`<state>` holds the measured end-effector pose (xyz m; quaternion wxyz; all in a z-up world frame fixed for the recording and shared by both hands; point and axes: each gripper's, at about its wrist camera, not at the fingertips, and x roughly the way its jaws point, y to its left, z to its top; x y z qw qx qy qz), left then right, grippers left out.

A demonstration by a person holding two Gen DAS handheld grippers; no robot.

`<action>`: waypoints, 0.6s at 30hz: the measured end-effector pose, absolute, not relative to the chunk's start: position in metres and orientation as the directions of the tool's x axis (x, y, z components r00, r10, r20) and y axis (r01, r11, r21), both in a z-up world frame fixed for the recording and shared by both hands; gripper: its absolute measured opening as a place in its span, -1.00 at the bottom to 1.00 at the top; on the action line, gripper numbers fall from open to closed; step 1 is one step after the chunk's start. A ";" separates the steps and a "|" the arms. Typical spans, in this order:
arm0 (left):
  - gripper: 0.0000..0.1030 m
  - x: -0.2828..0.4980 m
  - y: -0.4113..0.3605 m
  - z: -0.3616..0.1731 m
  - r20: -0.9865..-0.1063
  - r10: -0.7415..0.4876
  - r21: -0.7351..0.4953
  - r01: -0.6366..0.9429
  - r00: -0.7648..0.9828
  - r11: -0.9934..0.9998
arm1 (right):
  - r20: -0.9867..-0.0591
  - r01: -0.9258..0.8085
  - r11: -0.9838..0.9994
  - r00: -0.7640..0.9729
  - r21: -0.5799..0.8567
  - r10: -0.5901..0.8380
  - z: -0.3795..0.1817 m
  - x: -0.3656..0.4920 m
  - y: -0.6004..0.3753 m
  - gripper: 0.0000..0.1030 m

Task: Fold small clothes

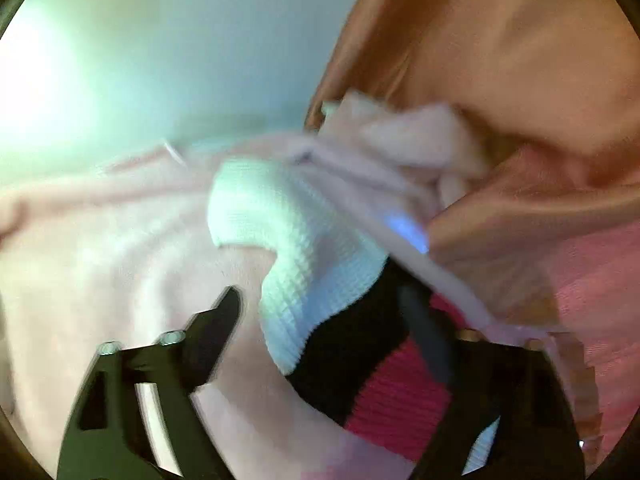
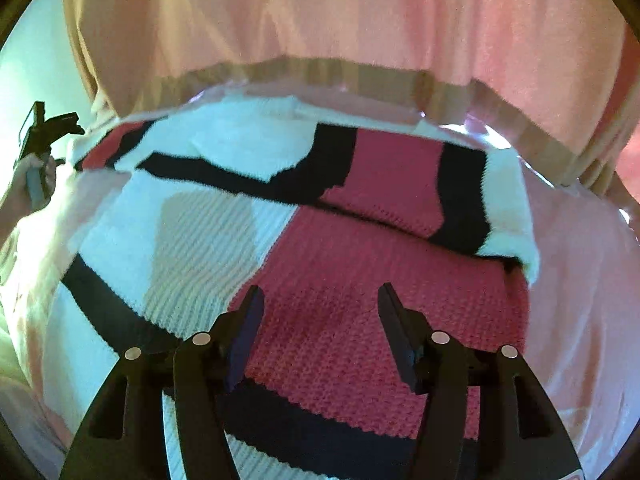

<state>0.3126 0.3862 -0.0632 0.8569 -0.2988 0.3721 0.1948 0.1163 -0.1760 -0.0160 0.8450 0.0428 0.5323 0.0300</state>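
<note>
Your right gripper (image 2: 320,312) has its fingers (image 2: 250,320) spread wide with nothing between them, hovering just above the knit sweater (image 2: 360,280). The red panel of the knit sits directly under and ahead of the gap between the fingers; white and black blocks run off to the left of them. Ahead of the fingers a flap of the sweater lies folded over the red panel, black-edged, with a white edge at the right. The sweater lies on a pink cloth (image 2: 580,300) that shows on both sides of it; a pink curtain-like fabric (image 2: 360,12) hangs beyond.

Your left gripper (image 1: 328,312) also has its fingers (image 1: 218,328) spread. A white-black-red corner of the sweater (image 1: 296,240) sits in the gap, against the right finger, clear of the left one. Frame is motion-blurred, so you can't tell whether the knit is draped on that finger or just in front of it. Pale pink fabric (image 1: 400,148) is bunched just ahead of the fingers, orange cloth (image 1: 500,60) beyond at the right. In the right wrist view, your left gripper shows far left of the fingers, at the sweater's edge.
</note>
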 end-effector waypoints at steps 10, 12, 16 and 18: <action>-0.83 0.290 0.310 0.000 -0.630 0.105 -0.335 -0.391 0.769 0.857 | -0.882 0.080 0.991 0.467 0.108 0.058 -0.005 0.121 -0.208 0.12; -0.83 0.268 0.245 0.049 -0.538 0.020 -0.317 -0.225 0.843 0.921 | -0.874 0.101 0.989 0.484 0.106 0.044 0.001 0.123 -0.217 0.12; -0.82 0.228 0.111 0.095 -0.454 -0.202 -0.299 0.066 0.868 0.952 | -0.861 0.166 0.978 0.508 0.127 0.026 0.013 0.126 -0.242 0.15; -0.76 0.214 0.058 0.093 -0.472 -0.288 -0.292 0.160 0.833 0.943 | -0.859 0.209 0.968 0.511 0.138 0.012 0.015 0.126 -0.259 0.15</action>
